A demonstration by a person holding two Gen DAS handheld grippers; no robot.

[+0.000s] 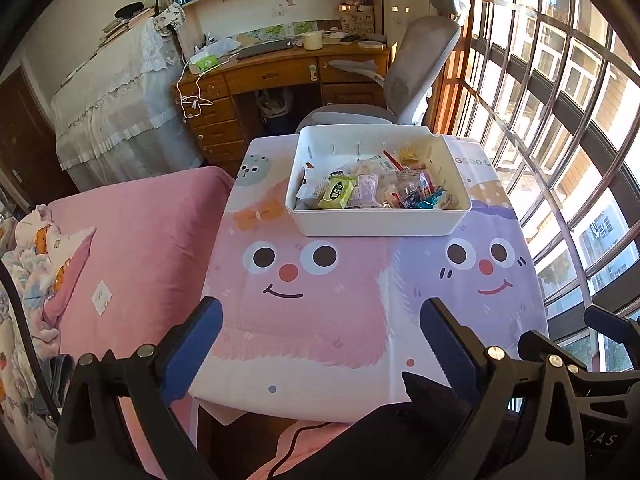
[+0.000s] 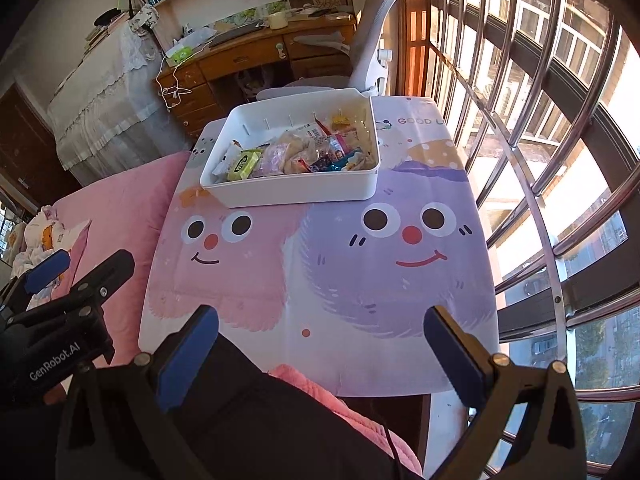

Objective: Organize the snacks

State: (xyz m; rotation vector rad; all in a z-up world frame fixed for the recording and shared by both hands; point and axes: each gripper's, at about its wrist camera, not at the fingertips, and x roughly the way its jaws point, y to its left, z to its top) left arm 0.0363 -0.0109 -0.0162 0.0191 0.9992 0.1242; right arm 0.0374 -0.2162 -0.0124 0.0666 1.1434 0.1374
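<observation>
Both the left hand-held gripper (image 1: 320, 320) and right hand-held gripper (image 2: 320, 328) are hovering spread apart, empty. Snack packets (image 1: 376, 190) are sitting in the white bin (image 1: 376, 222) on the counter (image 1: 320, 340); likely light, crinkly, slippery, so pinching a wrapper edge looks best.

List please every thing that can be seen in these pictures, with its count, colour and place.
bin: one, white, far half of the table, full of snacks
yellow-green packet: one, in the bin, front left
other snack packets: several, mixed colours, in the bin; exact count cannot be told
tablecloth: one, pink and purple cartoon faces, covers the table
bed cover: one, pink, left of the table
desk: one, brown wood, behind the table
office chair: one, grey, at the desk
window bars: many, metal, right side
left hand-held gripper: one, black with blue pads, open, empty
right hand-held gripper: one, same colours, open, empty
</observation>
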